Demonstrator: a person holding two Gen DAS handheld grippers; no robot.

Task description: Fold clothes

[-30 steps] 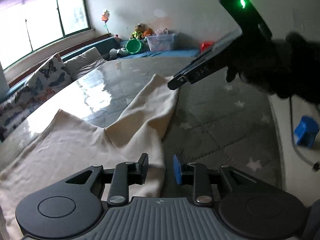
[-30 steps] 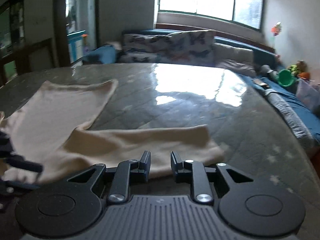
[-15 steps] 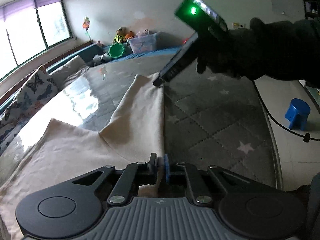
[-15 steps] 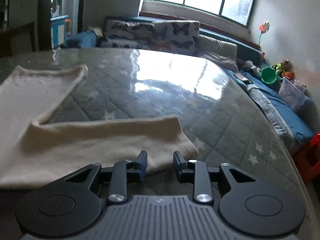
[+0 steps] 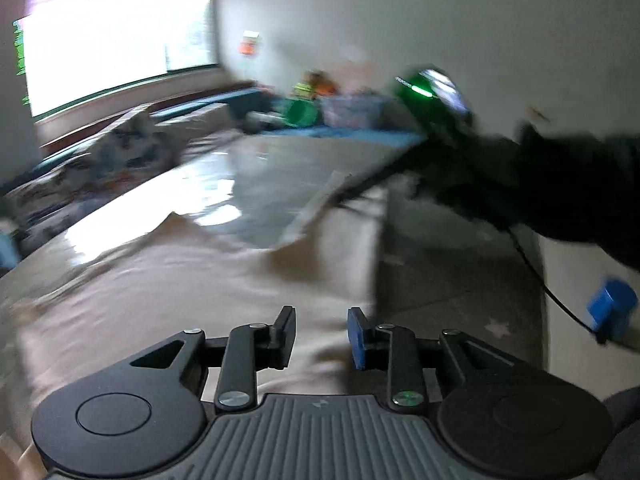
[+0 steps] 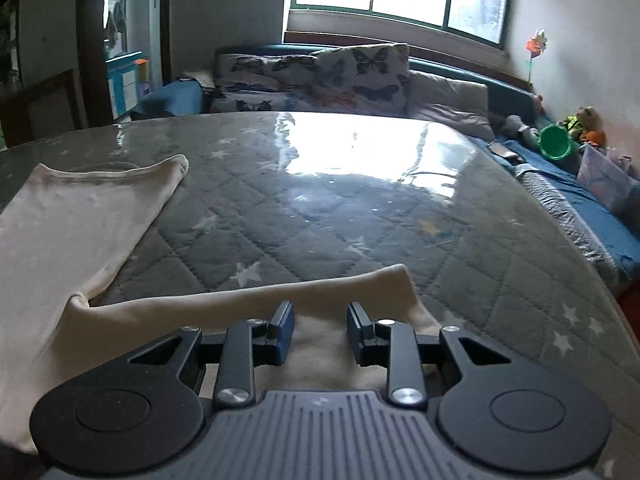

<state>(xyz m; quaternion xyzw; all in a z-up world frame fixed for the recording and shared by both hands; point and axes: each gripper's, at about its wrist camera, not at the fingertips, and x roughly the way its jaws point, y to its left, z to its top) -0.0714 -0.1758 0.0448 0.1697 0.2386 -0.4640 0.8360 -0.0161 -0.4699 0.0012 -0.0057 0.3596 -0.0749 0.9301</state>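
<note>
A cream pair of trousers (image 6: 60, 248) lies flat on a grey quilted mattress (image 6: 320, 216), its two legs spread apart. My right gripper (image 6: 320, 330) is open, low over the near leg's end (image 6: 360, 288), nothing between its fingers. In the blurred left wrist view the cream cloth (image 5: 200, 272) spreads ahead and my left gripper (image 5: 322, 332) is open over its near edge. The right gripper with its green light (image 5: 424, 92) shows there at the far leg's end (image 5: 344, 216), held by a dark-sleeved arm.
Butterfly pillows (image 6: 312, 76) and a blue bench line the far side under the windows. A green bucket (image 6: 554, 146), toys and a clear box (image 6: 600, 176) sit at the right. A blue stool (image 5: 612, 308) and a black cable lie on the floor beyond the mattress edge.
My left gripper closed half a second ago and has now opened again; its view swung and blurred. My right gripper moved forward over the near leg's end and stays open.
</note>
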